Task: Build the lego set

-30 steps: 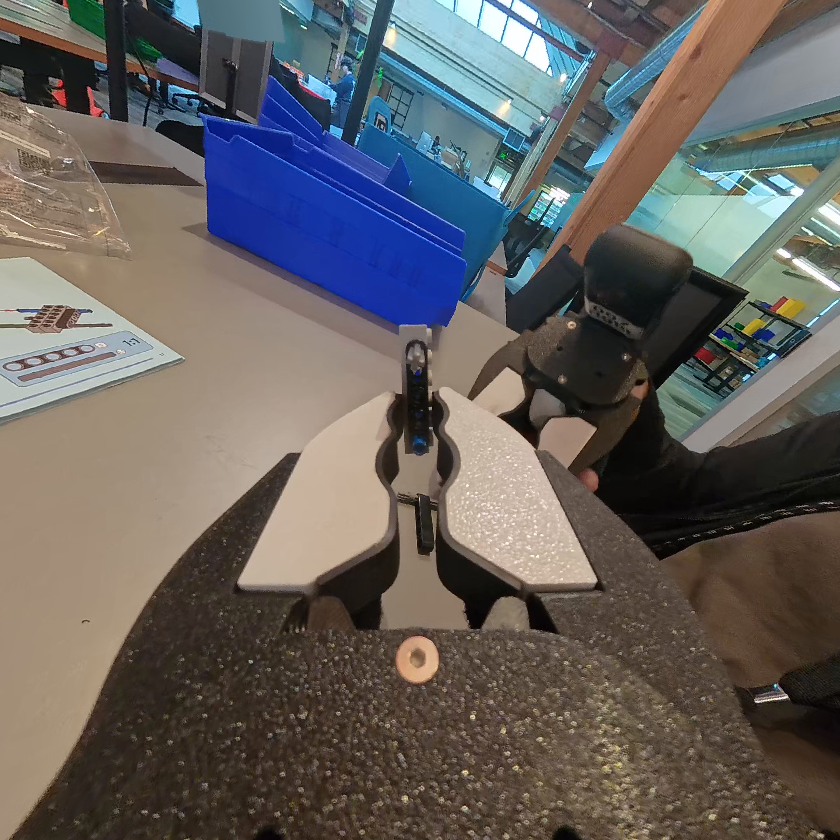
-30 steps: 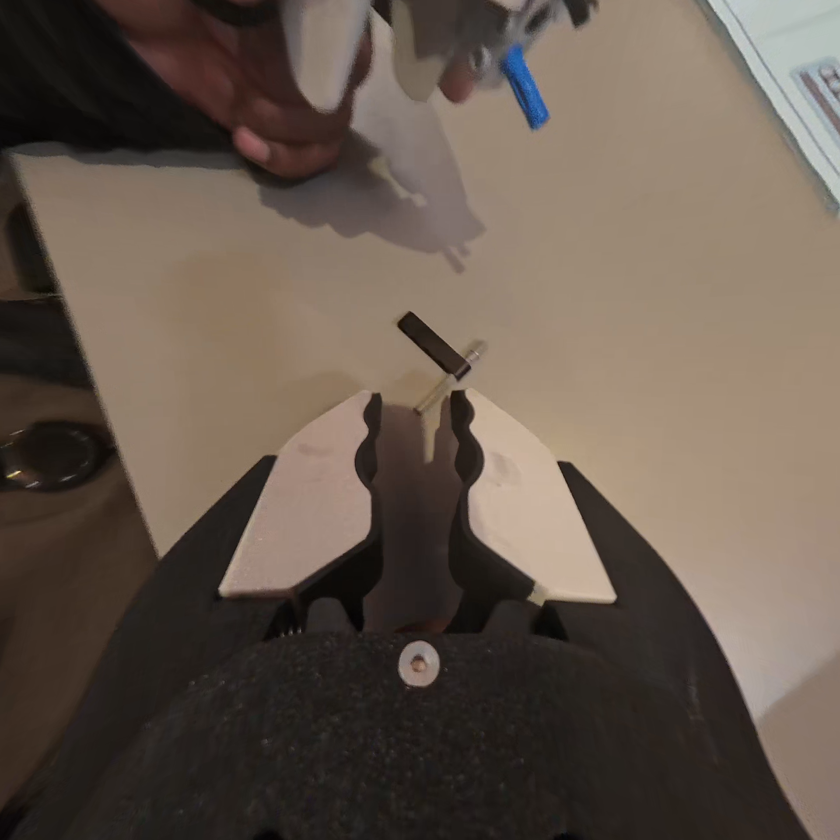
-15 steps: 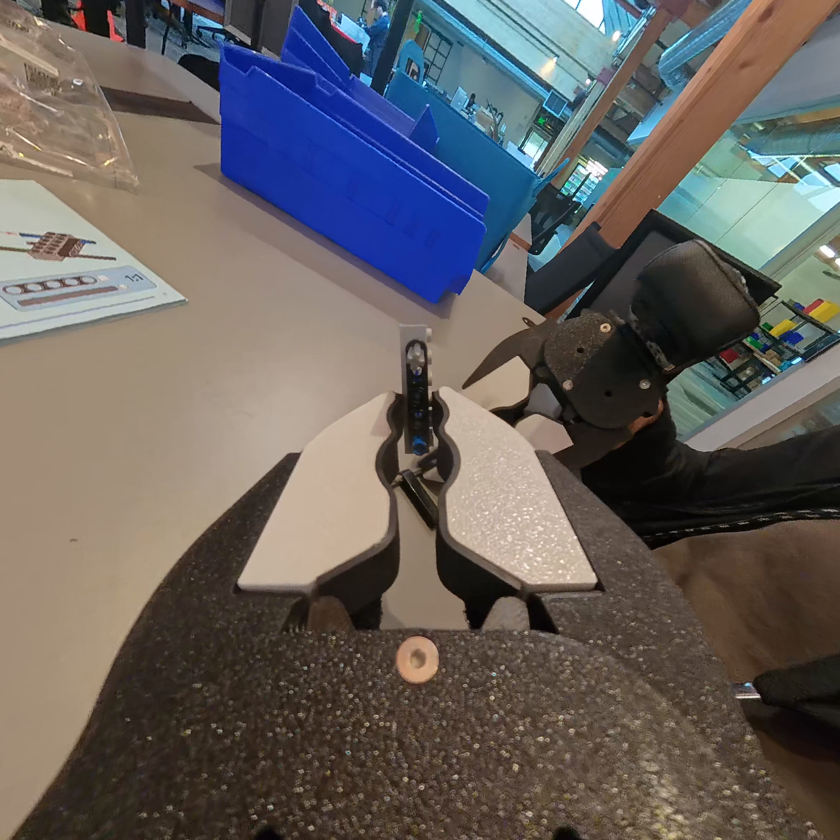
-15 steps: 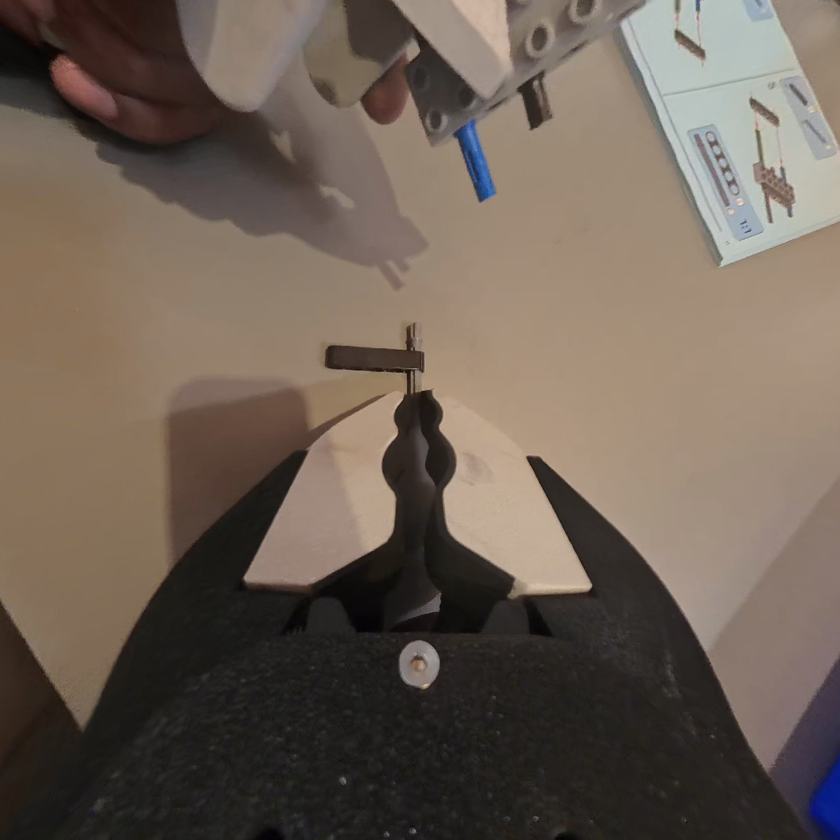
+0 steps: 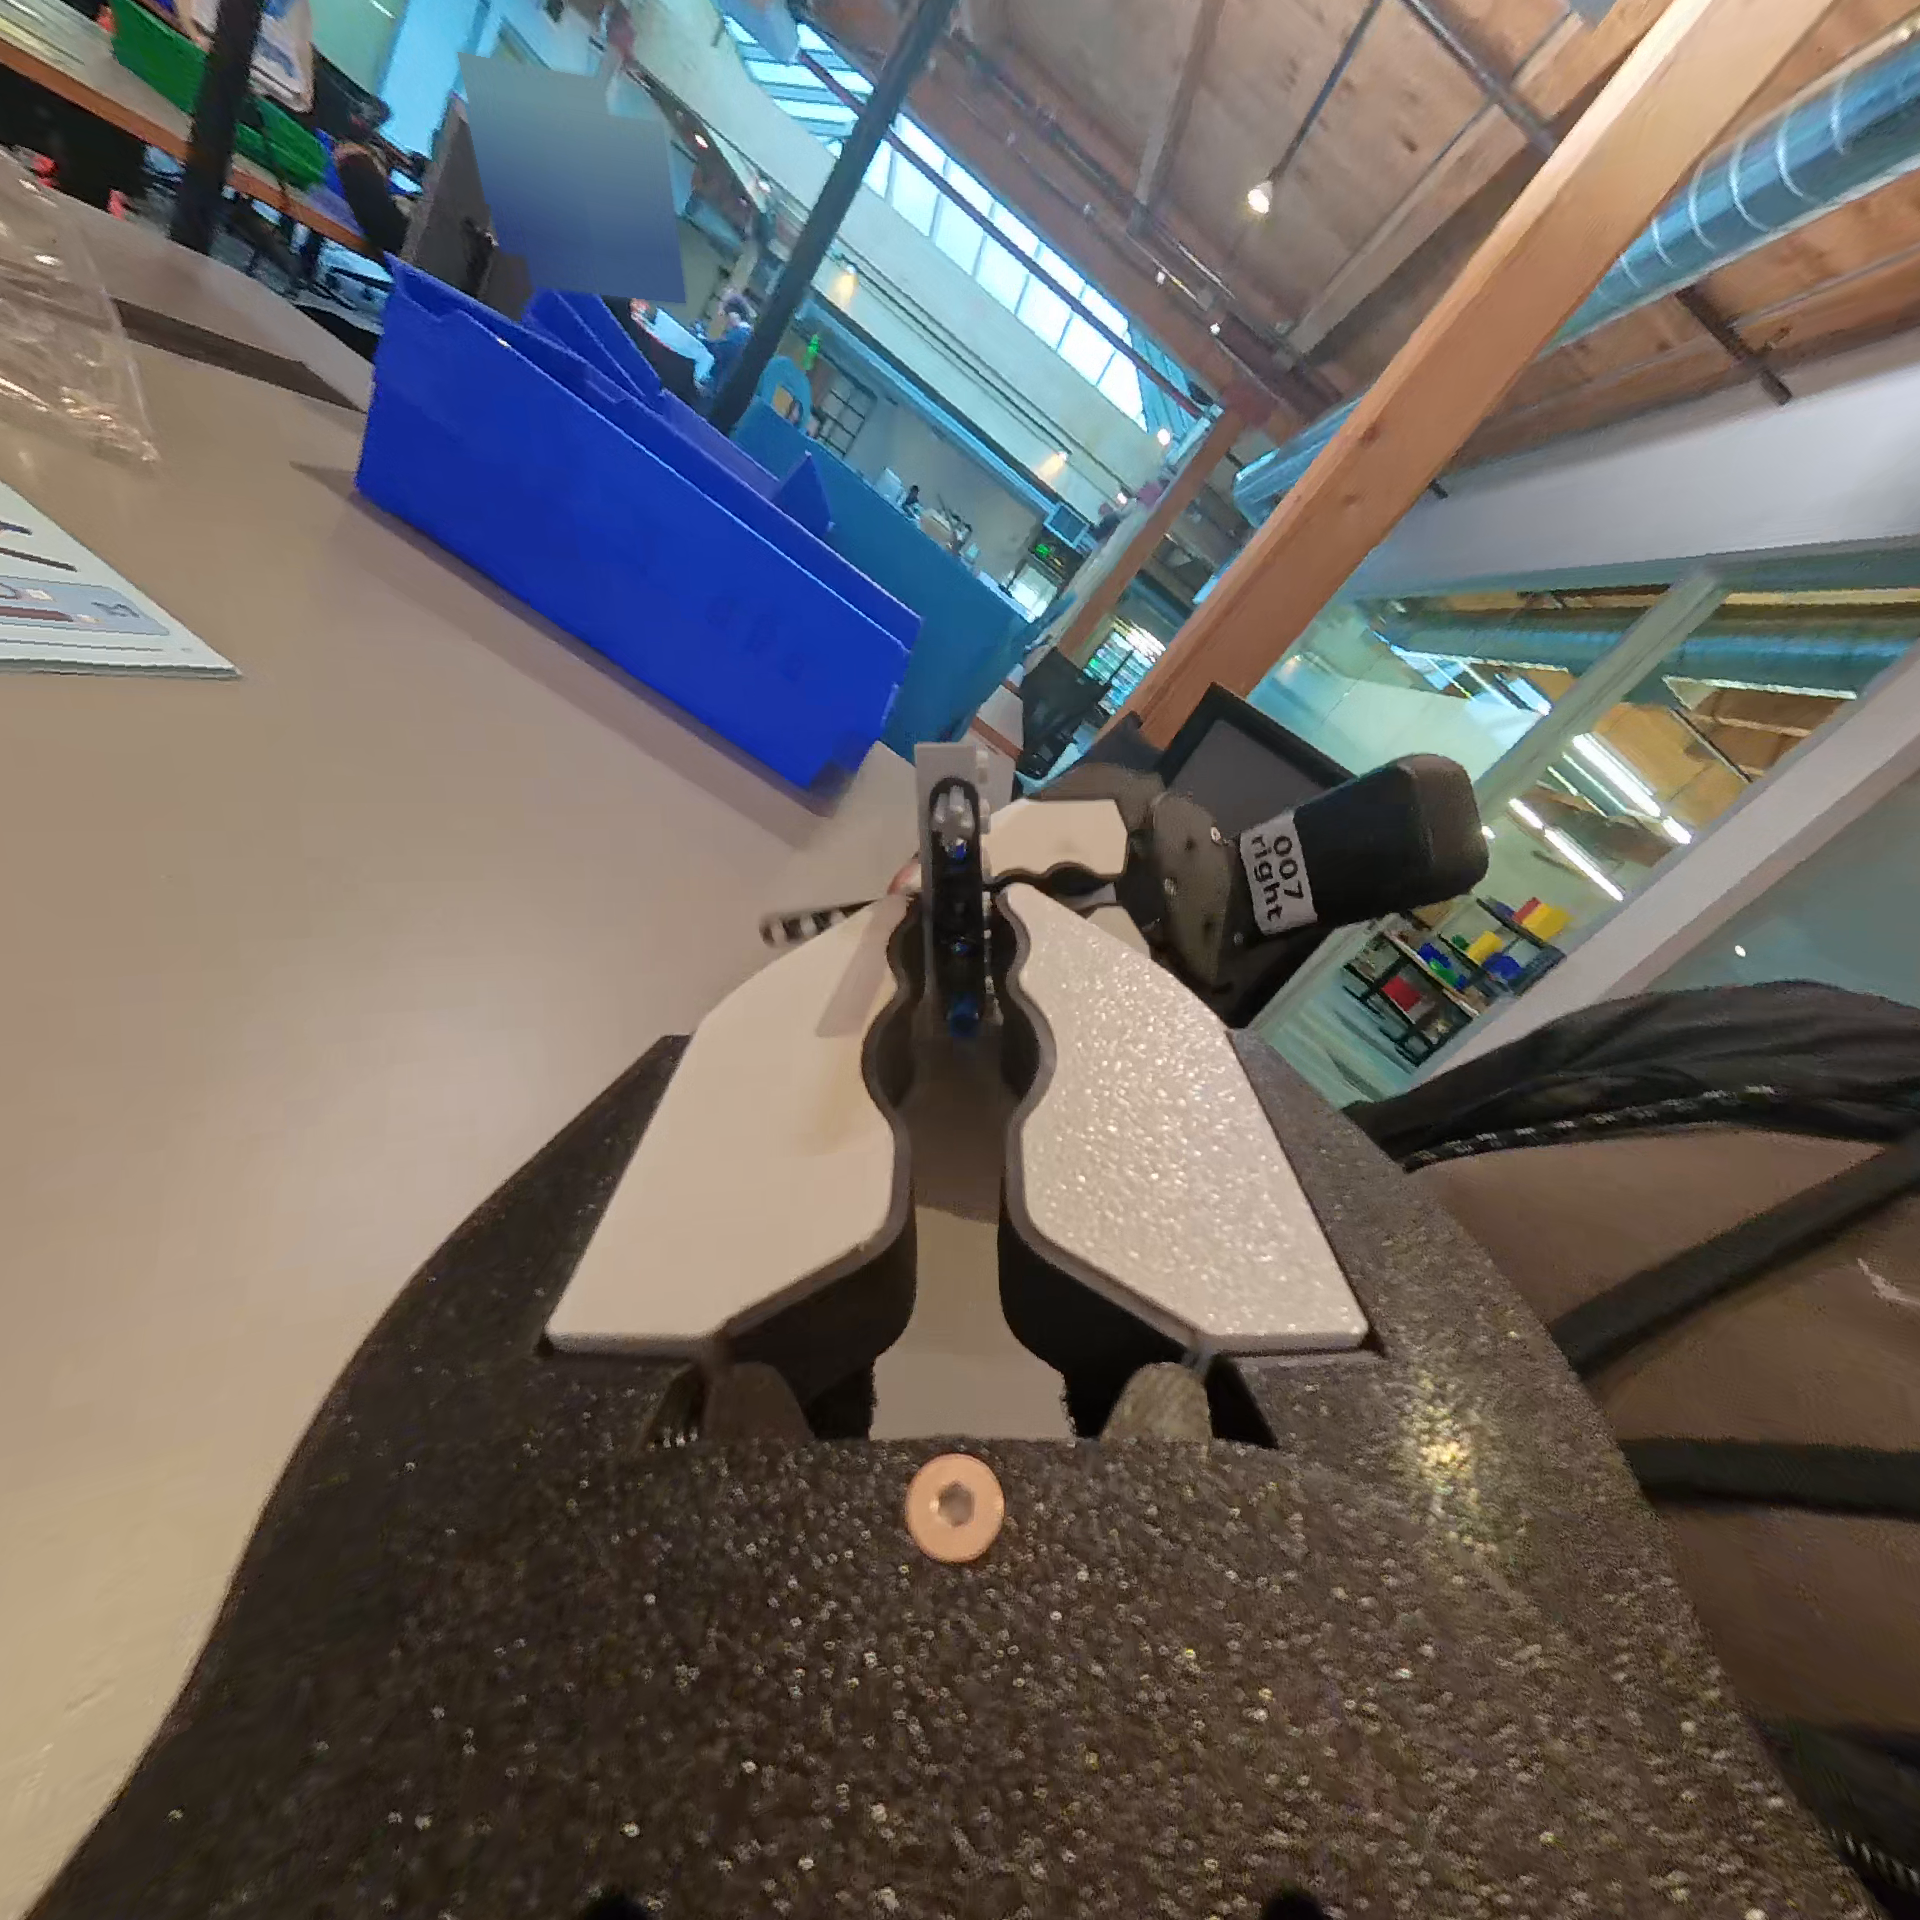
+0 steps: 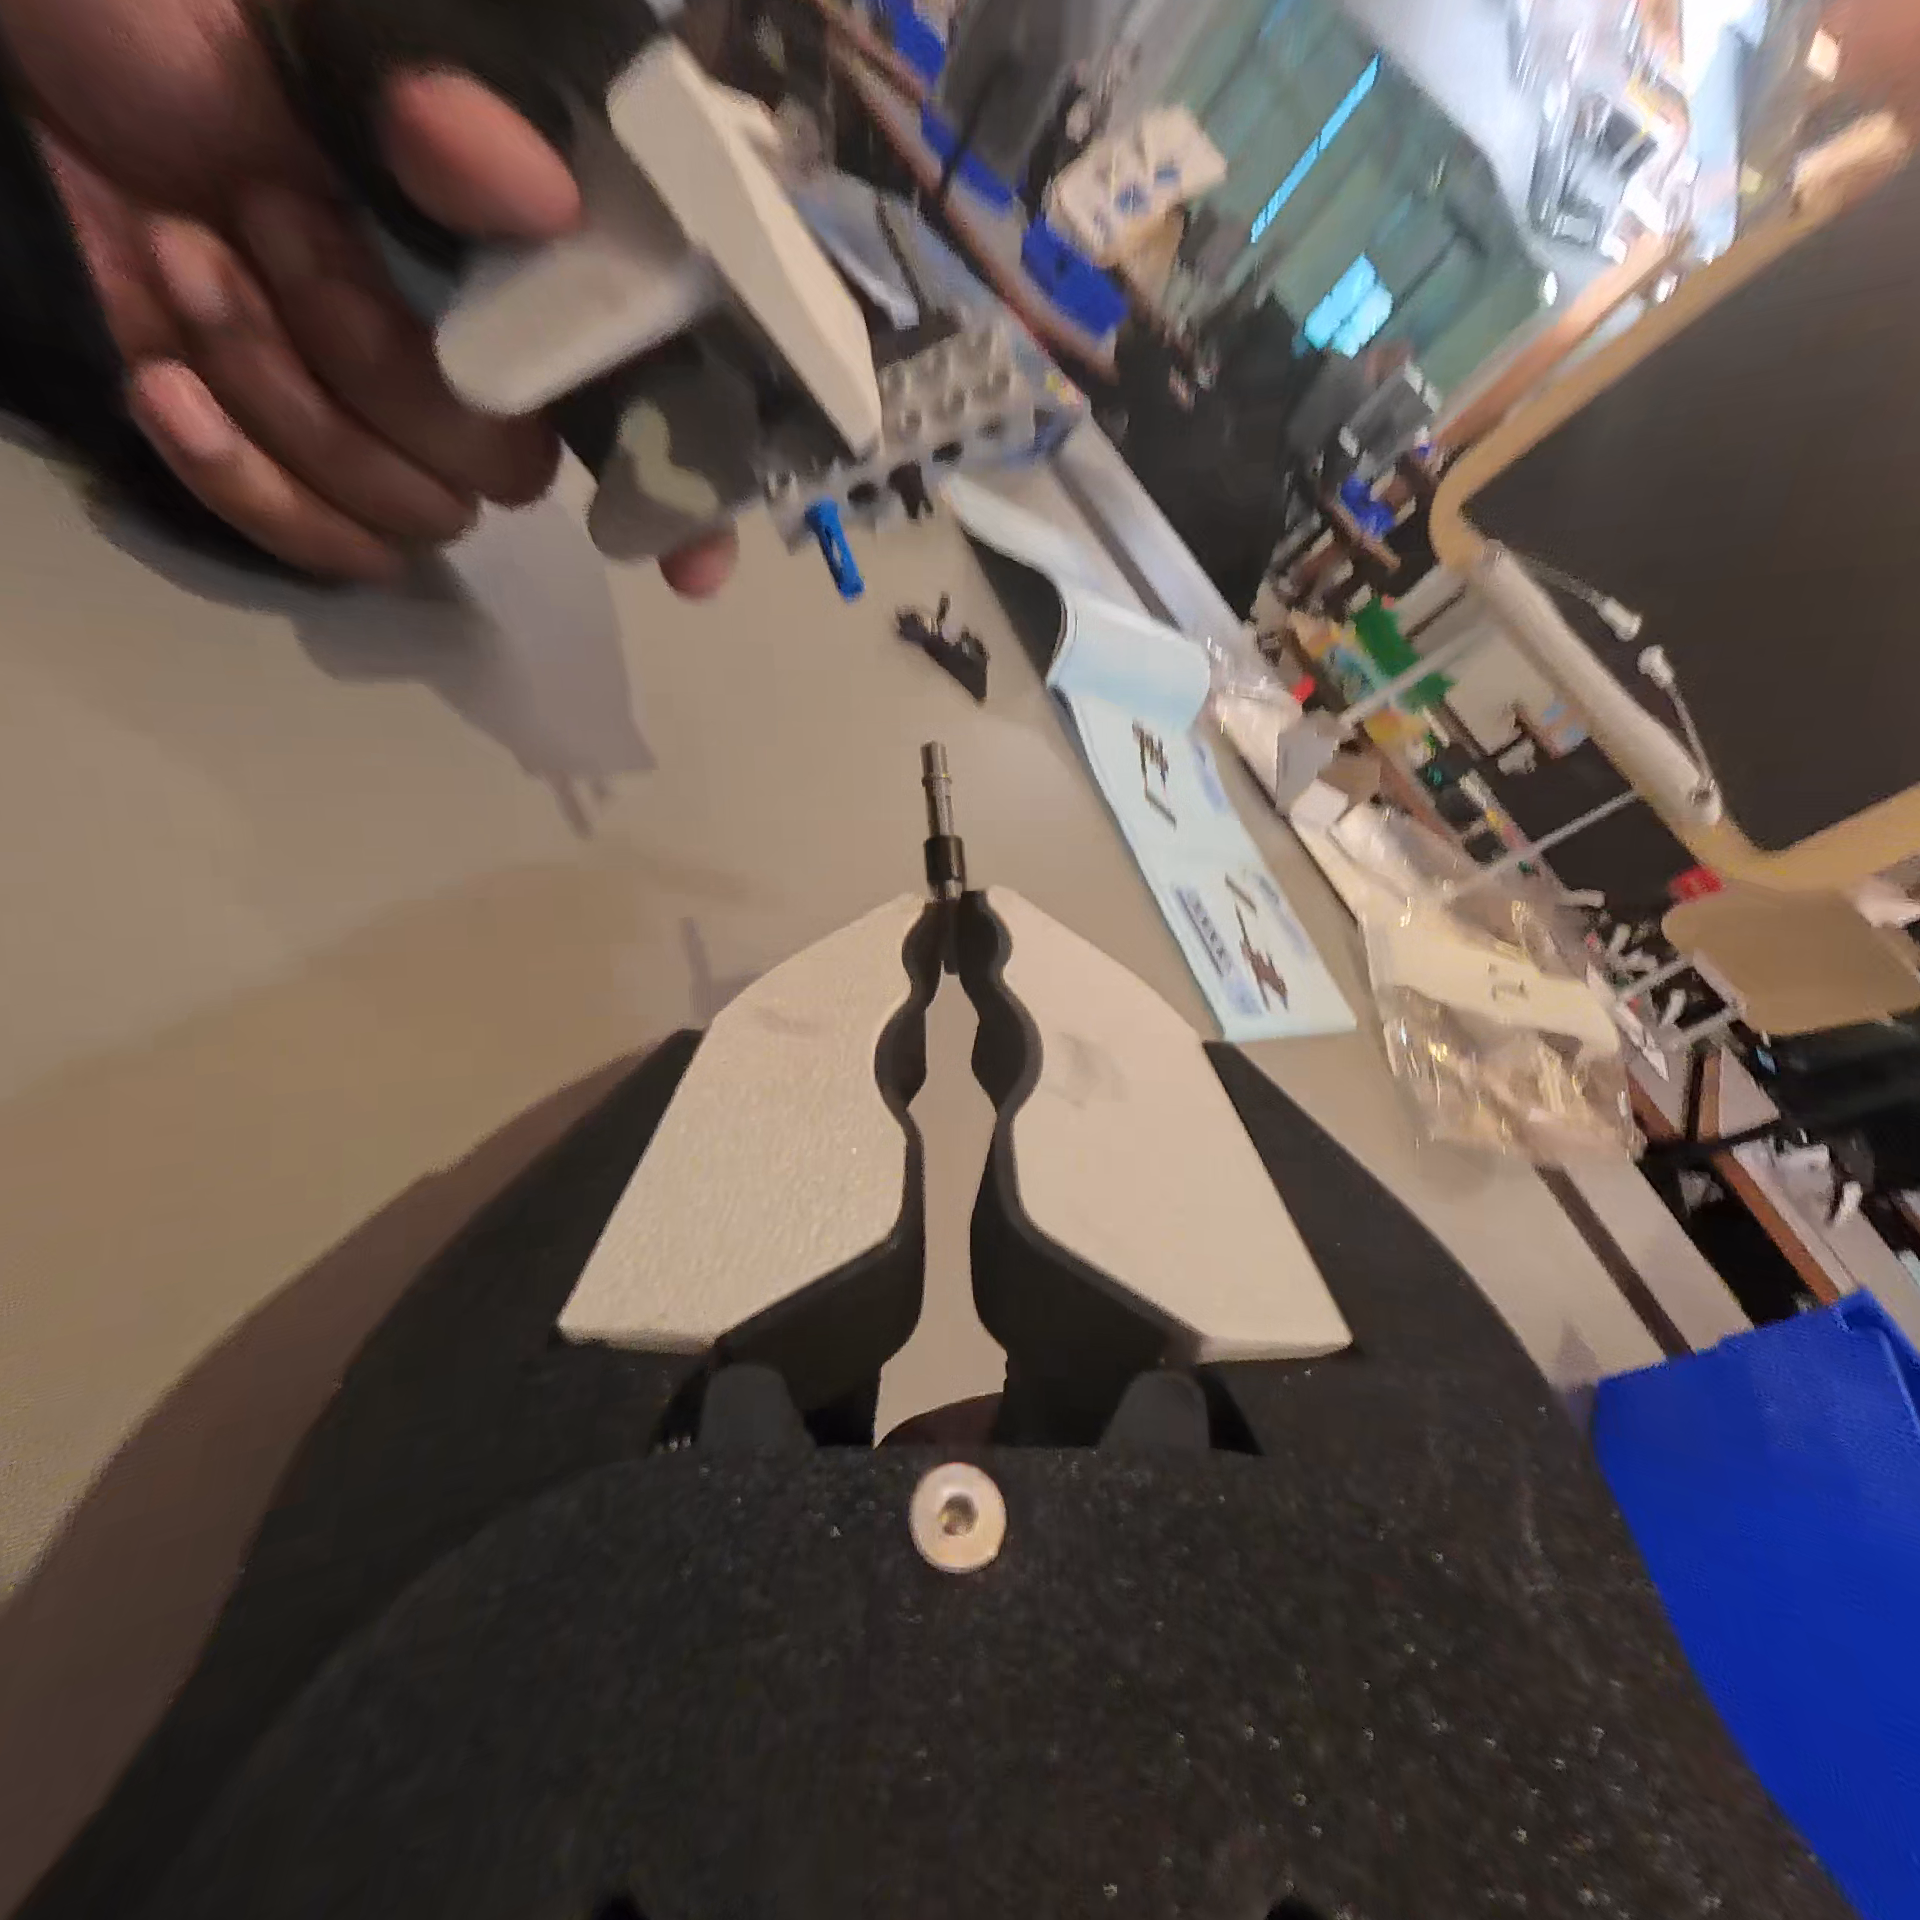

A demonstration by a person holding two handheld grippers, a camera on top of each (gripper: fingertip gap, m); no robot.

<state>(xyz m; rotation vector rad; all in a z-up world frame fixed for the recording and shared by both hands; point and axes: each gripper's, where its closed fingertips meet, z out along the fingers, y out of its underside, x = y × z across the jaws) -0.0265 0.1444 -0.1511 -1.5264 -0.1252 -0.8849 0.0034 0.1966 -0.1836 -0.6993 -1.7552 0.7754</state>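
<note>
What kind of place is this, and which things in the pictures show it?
Probably a shared workshop or lab with an assembly table. On the grey table stand blue storage bins, with a building-instruction booklet and a clear bag of small parts. Behind them are exposed wooden beams and glass-walled rooms.

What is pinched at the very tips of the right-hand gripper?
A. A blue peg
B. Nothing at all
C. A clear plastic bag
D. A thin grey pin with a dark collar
D: in the right wrist view the right gripper has its fingertips closed on the end of a thin grey pin with a dark collar, which sticks out forward above the table.
</note>
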